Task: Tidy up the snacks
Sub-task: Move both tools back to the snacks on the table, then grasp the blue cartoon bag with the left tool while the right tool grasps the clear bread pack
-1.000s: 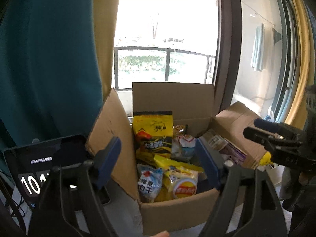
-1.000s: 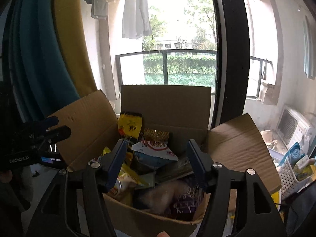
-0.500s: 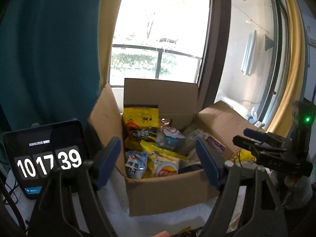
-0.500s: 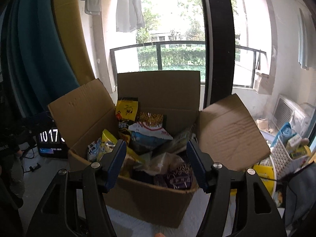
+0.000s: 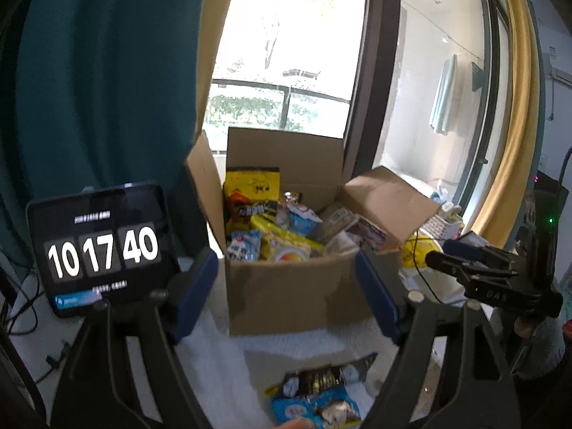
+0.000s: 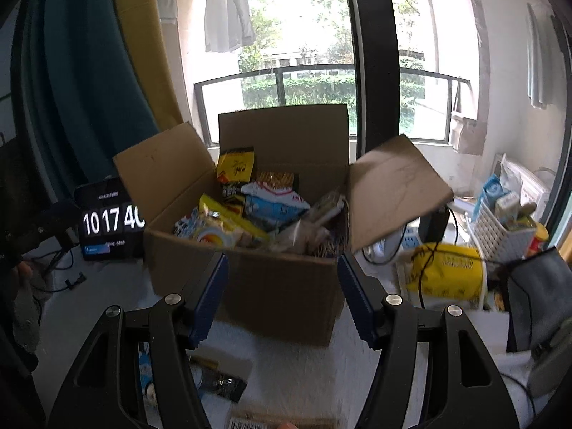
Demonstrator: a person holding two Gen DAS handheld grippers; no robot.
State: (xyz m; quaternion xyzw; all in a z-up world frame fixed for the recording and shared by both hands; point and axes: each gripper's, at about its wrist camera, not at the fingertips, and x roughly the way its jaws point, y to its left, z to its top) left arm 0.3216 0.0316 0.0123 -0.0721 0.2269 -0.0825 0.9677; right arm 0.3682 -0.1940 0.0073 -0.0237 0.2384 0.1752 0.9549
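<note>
An open cardboard box (image 5: 296,293) (image 6: 271,293) stands on a white cloth, packed with several snack bags. A tall yellow bag (image 5: 252,187) leans at its back left, with a yellow chips bag (image 5: 286,246) (image 6: 221,230) in front. My left gripper (image 5: 286,296) is open and empty, short of the box's front wall. My right gripper (image 6: 282,296) is open and empty too, also in front of the box; it shows at the right of the left wrist view (image 5: 475,271). Loose snack packets (image 5: 318,393) (image 6: 218,379) lie on the cloth near me.
A tablet clock (image 5: 102,250) (image 6: 111,223) stands left of the box, with cables beside it. To the right lie a yellow bag (image 6: 447,275) and a white basket (image 6: 497,228) of items. Teal and yellow curtains and a window stand behind.
Both grippers have drawn back from the box, which now looks smaller and farther. The cloth and loose packets in front have come into view. Both stay open and empty.
</note>
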